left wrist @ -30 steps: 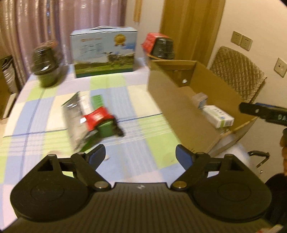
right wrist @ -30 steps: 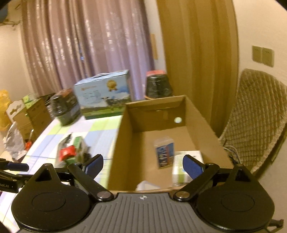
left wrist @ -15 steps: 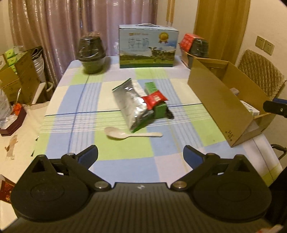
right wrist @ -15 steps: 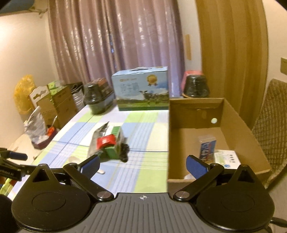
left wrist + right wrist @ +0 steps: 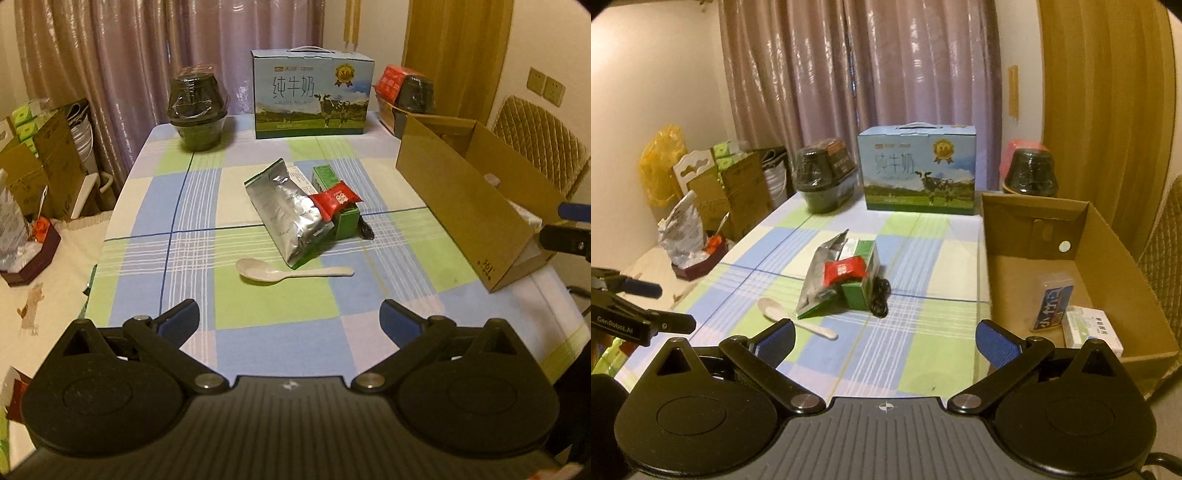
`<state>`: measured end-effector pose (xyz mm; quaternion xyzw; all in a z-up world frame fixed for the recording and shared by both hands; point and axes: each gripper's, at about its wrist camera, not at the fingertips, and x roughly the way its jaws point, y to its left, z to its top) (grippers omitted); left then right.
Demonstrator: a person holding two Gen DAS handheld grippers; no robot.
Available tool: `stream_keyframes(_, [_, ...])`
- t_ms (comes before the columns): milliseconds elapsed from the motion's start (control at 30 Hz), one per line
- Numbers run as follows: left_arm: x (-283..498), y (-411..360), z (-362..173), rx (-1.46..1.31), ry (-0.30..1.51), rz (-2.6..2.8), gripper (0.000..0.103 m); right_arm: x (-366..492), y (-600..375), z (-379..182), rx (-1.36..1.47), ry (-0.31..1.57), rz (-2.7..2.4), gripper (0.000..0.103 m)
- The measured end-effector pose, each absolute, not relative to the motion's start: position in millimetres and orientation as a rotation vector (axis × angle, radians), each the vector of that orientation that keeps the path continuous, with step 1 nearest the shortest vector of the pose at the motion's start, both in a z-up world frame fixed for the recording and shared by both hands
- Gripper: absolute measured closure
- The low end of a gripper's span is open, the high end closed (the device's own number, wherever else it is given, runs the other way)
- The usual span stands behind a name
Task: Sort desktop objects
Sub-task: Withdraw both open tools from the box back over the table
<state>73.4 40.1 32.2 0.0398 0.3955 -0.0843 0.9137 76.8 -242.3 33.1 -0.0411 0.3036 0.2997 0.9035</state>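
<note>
Both the left gripper [image 5: 290, 319] and the right gripper [image 5: 885, 339] are spread wide, grasping nothing. A spoon [image 5: 291, 272] lies just beside a silver bag [image 5: 290, 214].

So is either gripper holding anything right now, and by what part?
Nothing is held. The left gripper and right gripper both have their jaws wide apart and empty, having just been opening.

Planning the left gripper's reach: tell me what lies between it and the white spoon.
Only bare checked tablecloth lies between the open left gripper and the white spoon; the left wrist view shows it.
</note>
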Motion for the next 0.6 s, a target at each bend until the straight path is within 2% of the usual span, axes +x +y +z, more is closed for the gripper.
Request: stream_keyframes(600, [109,45,1,0.252,0.88,-0.267,0.001,98,-202,2,-0.148,0.687,0.663,0.002])
